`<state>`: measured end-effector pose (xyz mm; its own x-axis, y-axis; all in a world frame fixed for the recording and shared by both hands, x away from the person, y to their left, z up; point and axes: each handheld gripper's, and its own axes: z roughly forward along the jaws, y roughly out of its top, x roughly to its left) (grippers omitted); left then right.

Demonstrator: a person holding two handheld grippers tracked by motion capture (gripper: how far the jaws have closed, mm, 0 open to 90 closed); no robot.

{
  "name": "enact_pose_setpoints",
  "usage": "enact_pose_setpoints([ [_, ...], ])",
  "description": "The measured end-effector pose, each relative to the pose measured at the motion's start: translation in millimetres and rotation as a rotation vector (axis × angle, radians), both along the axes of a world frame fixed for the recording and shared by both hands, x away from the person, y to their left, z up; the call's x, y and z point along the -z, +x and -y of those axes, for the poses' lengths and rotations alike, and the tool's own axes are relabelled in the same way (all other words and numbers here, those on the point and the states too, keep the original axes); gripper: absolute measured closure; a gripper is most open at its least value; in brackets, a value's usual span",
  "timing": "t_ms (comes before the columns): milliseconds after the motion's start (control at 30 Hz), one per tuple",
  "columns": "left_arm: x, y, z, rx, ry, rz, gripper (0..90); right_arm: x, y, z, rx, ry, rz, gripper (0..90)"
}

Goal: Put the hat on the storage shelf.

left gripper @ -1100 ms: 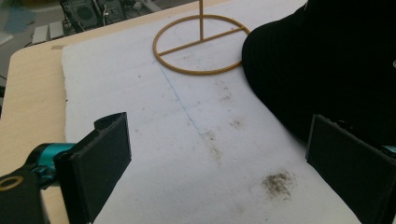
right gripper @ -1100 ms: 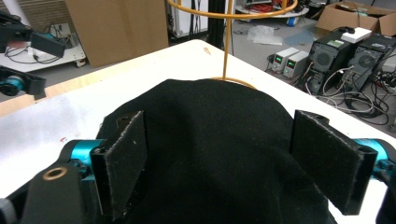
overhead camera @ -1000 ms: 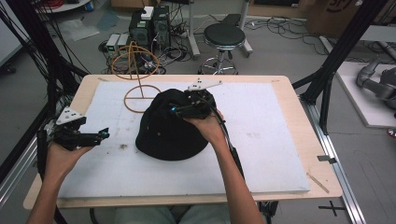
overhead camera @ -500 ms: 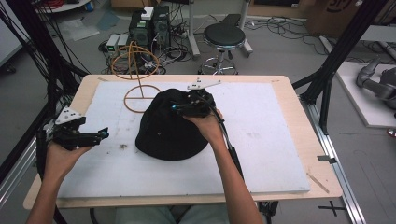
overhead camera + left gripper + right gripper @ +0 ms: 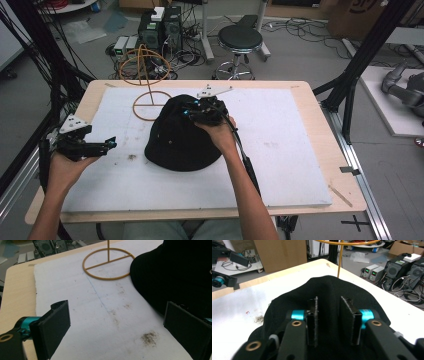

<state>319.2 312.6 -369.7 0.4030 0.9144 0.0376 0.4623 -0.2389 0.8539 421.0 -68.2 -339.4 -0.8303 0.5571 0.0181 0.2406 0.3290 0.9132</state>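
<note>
Your right tongs [image 5: 328, 320] sit narrowly parted over the crown of the black hat [image 5: 177, 135], gripping nothing yet, left tongs [image 5: 120, 330] wide beside its brim on the worktop [image 5: 295, 150]; it looks soft and light, so pinch a fold.

Setting: lab or robotics workshop. Evidence: black frame struts [image 5: 367, 55] around the table [image 5: 320, 115], bench power supplies [image 5: 372, 271] and computer towers [image 5: 160, 27] on the floor, tangled cables [image 5: 192, 50], stool [image 5: 240, 40], cardboard boxes [image 5: 279, 255].
</note>
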Motion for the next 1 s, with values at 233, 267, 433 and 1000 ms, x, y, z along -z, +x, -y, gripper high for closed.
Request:
enact_pose_setpoints([
  [233, 0.3, 0.0, -0.1, 0.001, 0.001, 0.000, 7.4, -1.8, -0.7, 0.2, 0.004, -0.021, 0.029, 87.2],
  [267, 0.4, -0.1, -0.1, 0.000, -0.001, -0.001, 7.4, -1.9, -0.7, 0.3, 0.003, -0.022, 0.030, 87.6],
  [433, 0.1, -0.4, -1.5, -0.002, -0.002, 0.001, 7.4, -4.3, -1.7, 1.8, 0.012, -0.028, 0.054, 88.7],
  [1000, -0.1, 0.4, -1.9, -0.001, -0.007, 0.000, 7.4, -39.0, 0.3, 51.3, 0.107, 0.079, 0.118, 88.9],
])
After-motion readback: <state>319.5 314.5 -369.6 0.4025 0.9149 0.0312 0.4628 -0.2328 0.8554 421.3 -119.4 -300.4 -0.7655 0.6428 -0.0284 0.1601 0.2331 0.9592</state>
